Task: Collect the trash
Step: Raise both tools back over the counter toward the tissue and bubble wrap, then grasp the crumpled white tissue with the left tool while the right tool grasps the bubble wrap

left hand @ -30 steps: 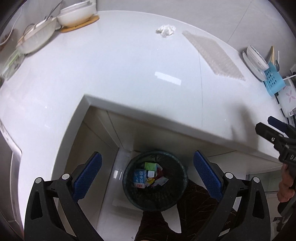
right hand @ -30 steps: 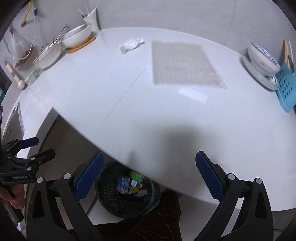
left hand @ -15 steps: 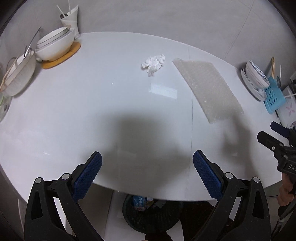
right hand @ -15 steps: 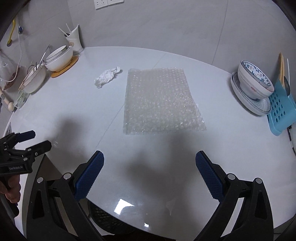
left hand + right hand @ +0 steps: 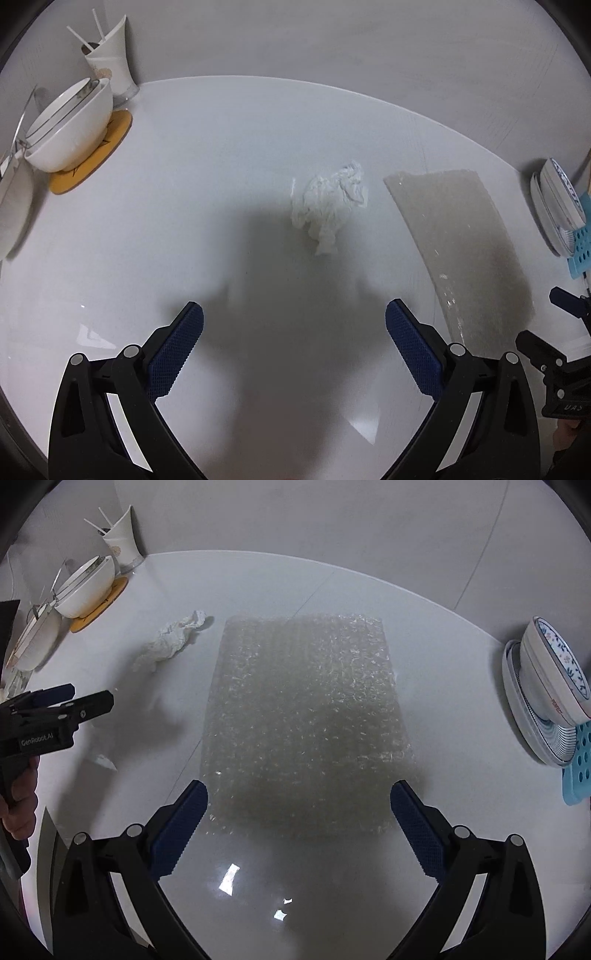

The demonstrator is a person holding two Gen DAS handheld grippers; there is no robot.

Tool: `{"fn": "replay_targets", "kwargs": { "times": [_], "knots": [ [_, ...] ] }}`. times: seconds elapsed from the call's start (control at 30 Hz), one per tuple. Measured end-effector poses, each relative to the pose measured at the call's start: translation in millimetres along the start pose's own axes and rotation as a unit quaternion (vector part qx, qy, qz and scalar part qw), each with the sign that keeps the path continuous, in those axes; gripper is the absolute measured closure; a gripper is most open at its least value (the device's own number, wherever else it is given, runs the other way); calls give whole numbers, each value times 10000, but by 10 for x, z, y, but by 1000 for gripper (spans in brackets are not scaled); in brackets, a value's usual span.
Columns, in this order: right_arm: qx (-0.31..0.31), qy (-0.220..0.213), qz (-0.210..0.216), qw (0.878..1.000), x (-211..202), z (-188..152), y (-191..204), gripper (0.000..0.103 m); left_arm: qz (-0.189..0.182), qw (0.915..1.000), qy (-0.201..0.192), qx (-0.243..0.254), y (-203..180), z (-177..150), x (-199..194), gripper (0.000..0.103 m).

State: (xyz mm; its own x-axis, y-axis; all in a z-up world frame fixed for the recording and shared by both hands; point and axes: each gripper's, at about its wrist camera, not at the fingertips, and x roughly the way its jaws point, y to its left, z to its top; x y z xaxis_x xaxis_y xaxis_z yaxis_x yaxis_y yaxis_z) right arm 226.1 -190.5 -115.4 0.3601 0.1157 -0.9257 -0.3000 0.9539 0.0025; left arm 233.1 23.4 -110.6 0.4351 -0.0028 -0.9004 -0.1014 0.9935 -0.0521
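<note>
My left claw (image 5: 294, 318), jaws apart and empty, has swung up from the bin to face the tissue (image 5: 330, 204). My right claw (image 5: 299, 799), also apart, now hovers at the near edge of the wrap (image 5: 306, 716), just right of the tissue. Next pickups, I judge.

Surface (image 5: 229, 155) carries all items. Crumpled tissue (image 5: 328, 205) lies near centre, just left of the bubble wrap sheet (image 5: 306, 716), apart from it. Far left: bowl (image 5: 70, 129) on a mat (image 5: 94, 155), cup (image 5: 112, 70) with sticks behind it at the wall. Far right edge: stacked bowl and plates (image 5: 546, 694), perforated tray (image 5: 580, 771) in front of them. Left tongs (image 5: 294, 326) sit before the tissue; right tongs (image 5: 299, 805) over the sheet's near edge.
</note>
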Motion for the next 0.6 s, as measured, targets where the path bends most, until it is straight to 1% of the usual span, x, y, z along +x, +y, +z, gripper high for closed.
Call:
{"fn": "replay_targets", "kwargs": {
  "times": [0.07,0.2,0.3,0.37,0.43,0.47,0.5,0.53,0.57,0.6],
  "knots": [
    [7,195,36,9998,174,101,-33,8,41,10000,15,-76,22,127,144,6],
    [77,405,63,9991,400,267,-80,8,113,9998,44,-129,28,399,376,6],
    [27,594,7,9982,565,357,-58,8,110,9999,42,-3,-29,575,499,7],
    [-24,631,-100,9980,631,398,-29,7,65,9999,131,61,-61,663,599,9],
    [-38,630,-145,9979,660,436,1,7,27,9997,207,144,-94,718,690,16],
    [3,670,-151,9976,671,450,7,7,12,9995,265,175,-108,729,730,23],
    [48,735,-167,9971,680,460,10,7,81,9993,264,260,-140,744,754,24],
    [66,791,-179,9967,688,471,17,7,125,9990,265,339,-173,751,761,31],
    [87,847,-172,9962,694,480,18,8,166,9986,262,419,-208,763,762,40],
    [113,902,-146,9958,710,504,14,9,150,9983,278,497,-248,777,753,45]
  ]
}}
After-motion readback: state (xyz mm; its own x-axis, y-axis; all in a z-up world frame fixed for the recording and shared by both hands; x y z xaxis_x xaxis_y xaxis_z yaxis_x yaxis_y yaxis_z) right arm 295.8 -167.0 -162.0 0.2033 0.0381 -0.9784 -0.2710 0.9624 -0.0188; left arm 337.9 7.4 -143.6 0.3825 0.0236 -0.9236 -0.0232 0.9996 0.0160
